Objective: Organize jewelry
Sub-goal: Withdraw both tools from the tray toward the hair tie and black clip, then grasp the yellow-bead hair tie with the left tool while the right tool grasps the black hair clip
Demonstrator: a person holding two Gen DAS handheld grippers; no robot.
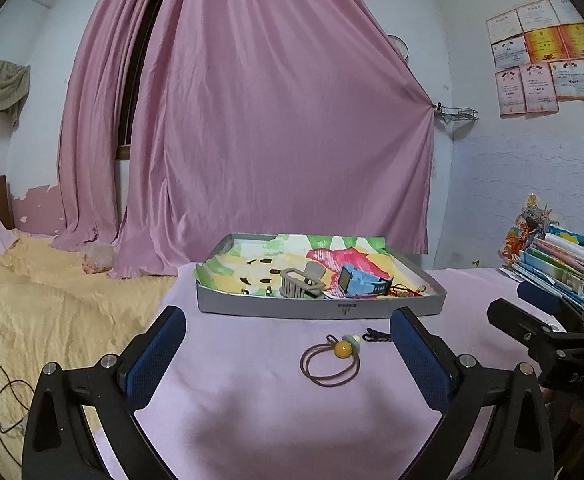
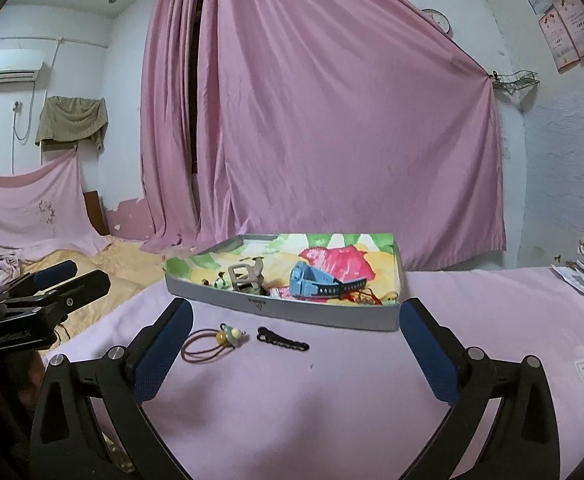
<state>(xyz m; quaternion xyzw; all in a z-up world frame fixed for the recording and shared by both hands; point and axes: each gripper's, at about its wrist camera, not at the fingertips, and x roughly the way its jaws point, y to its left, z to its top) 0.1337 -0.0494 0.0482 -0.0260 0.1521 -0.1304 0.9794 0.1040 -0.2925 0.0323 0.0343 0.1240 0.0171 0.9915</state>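
Your left tongs (image 1: 288, 344) and right tongs (image 2: 296, 336) are released; brown elastic hair tie with yellow bead (image 1: 331, 362) lies on soft pink cloth surface (image 1: 252, 400)

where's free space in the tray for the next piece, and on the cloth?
Tray: free across the far half and left end, behind the grey claw clip. Crowded at the near right, around the blue watch. Cloth: bare near the grippers; hair tie and black hair clip occupy the strip before the tray.
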